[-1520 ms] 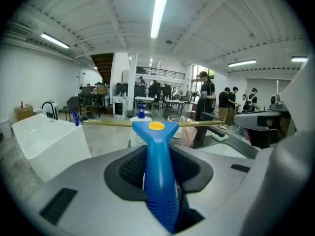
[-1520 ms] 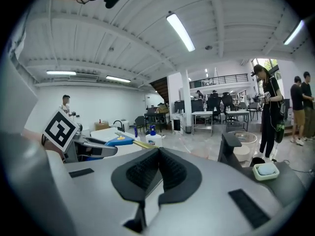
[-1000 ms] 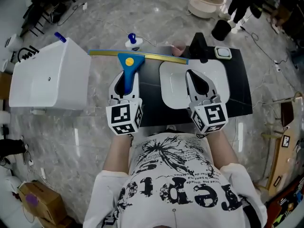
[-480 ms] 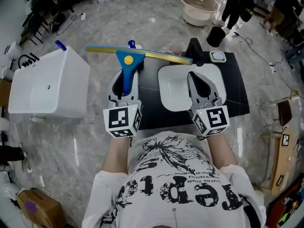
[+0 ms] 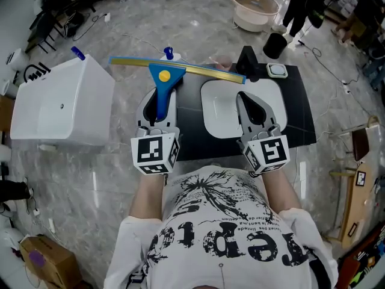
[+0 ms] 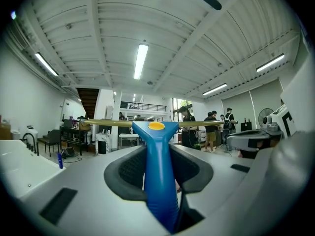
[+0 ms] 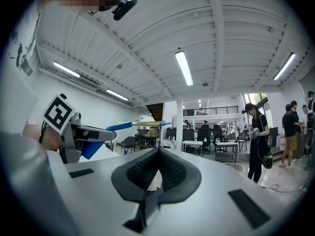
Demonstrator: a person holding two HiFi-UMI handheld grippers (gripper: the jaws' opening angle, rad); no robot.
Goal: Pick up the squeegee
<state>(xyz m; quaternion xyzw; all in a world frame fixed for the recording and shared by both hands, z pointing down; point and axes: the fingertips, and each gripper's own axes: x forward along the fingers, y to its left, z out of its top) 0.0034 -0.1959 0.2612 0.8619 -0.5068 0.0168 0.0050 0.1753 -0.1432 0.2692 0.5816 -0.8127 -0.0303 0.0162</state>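
Head view: squeegee (image 5: 163, 77) in left gripper (image 5: 159, 99)

Lower squeegee (image 5: 162, 77) handle buried inside left claw (image 5: 159, 99), grip point unseen from above. Bottle (image 5: 169, 53) base hidden behind blade. Bystander (image 5: 301, 8) cut by top edge. Distant people (image 6: 216, 129) too small to detail.

A big open workshop or lab hall, not a home; a high white ceiling (image 6: 98, 43) with bare beams and strip lights (image 6: 141, 61); a stair (image 6: 88, 98) up to a railed gallery (image 6: 142, 106); desks (image 7: 219, 145) and chairs (image 7: 129, 142) in rows; people (image 6: 214, 130) standing about; a polished stone floor (image 5: 198, 23) with loose cables (image 5: 334, 61); a standing fan (image 6: 266, 116).
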